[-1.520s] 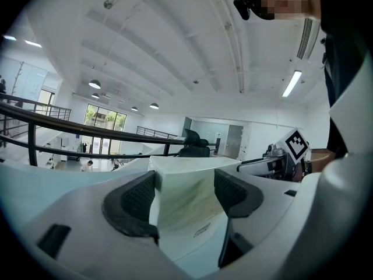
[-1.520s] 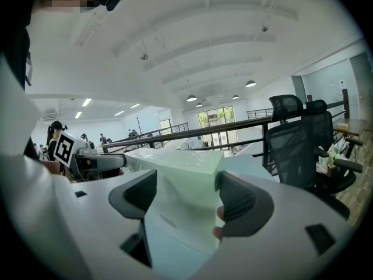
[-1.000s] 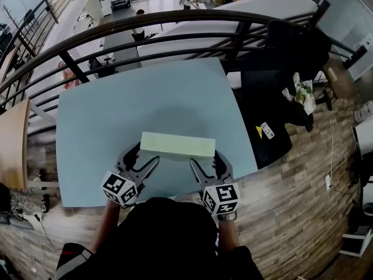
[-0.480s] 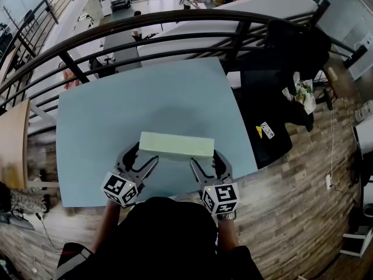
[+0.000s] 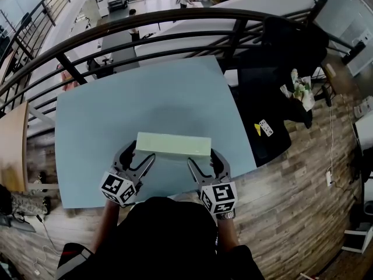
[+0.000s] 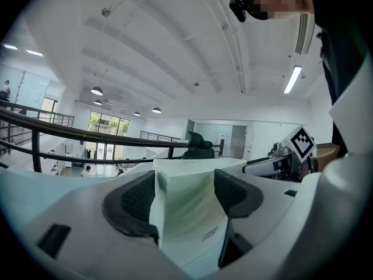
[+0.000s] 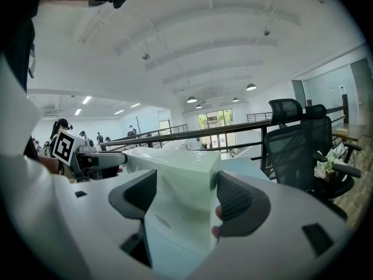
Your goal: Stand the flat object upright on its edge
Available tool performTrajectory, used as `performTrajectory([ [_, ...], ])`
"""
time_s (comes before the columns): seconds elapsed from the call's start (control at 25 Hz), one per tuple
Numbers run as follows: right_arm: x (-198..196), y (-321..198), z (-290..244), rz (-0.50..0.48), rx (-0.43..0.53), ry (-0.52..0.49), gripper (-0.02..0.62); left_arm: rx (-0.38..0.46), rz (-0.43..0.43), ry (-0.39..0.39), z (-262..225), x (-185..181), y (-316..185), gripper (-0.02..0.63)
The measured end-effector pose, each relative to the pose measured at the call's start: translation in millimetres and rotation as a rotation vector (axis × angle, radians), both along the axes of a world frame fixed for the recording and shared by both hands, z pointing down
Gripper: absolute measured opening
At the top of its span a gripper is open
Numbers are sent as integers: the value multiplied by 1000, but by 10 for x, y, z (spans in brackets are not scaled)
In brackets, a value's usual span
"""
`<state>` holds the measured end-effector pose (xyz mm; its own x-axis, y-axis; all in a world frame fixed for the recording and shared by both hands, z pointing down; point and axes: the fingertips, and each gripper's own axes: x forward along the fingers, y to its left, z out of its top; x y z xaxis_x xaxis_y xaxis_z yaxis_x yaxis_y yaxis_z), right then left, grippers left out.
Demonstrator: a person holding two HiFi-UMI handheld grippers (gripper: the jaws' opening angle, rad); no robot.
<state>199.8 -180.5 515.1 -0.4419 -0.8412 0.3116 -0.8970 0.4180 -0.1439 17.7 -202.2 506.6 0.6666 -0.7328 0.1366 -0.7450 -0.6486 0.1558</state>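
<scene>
Around the table [image 5: 111,109]:
- A dark metal railing [image 5: 175,19] runs just beyond its far edge.
- A black office chair [image 5: 294,42] is off the far right corner.
- A black cabinet [image 5: 262,112] stands against the right edge. It has a yellow sticker and a small white card on top.
- A wooden board [image 5: 13,144] is off the left edge.
- Plank floor [image 5: 303,209] is to the right and on the near side.
- The tabletop around the block is bare, and nothing stands between the grippers and the block.

Pale green rectangular block [image 5: 173,144] [image 6: 186,214] [image 7: 175,214]: it is over the near part of the table, long side parallel to the near edge. The broad face is up and the near side shows as a thin darker strip. Can't tell whether it rests on the table or is just off it.

Left gripper [image 5: 140,155] [image 6: 185,194]: it is at the block's left end. Both black pads are pressed on the block, whose end corner fills the gap between them. Its marker cube [image 5: 119,187] hangs past the table's near edge.

Right gripper [image 5: 203,158] [image 7: 187,197]: it mirrors the left one at the block's right end, with the pads clamped on that end. Its marker cube [image 5: 219,198] is also past the near edge. Each gripper view shows the other gripper at the far end of the block.

Versus 0.5 s and 1.0 s ago:
- Both ends are gripped the same way and the block orientation is the same.
- The block and both grippers sit a touch further left in the head view, but the table edges have shifted with them.
- I read that as head motion, with no clear move of the block relative to the table.
</scene>
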Motion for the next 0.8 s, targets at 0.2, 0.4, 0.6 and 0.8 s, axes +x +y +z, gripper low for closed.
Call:
performTrajectory([
  [0.2,9,13,-12,3,9,1,318,0,-7,-8,17,-29,5,321],
  [0.4,43,24,-4,15,14,3,318,4,-12,-15,36,-33,25,321],
  [0.6,44,72,-36,37,15,4,318,5,-25,-13,20,-121,56,321],
  [0.8,74,161,-31,72,9,3,318,8,-22,-13,9,-142,103,318],
])
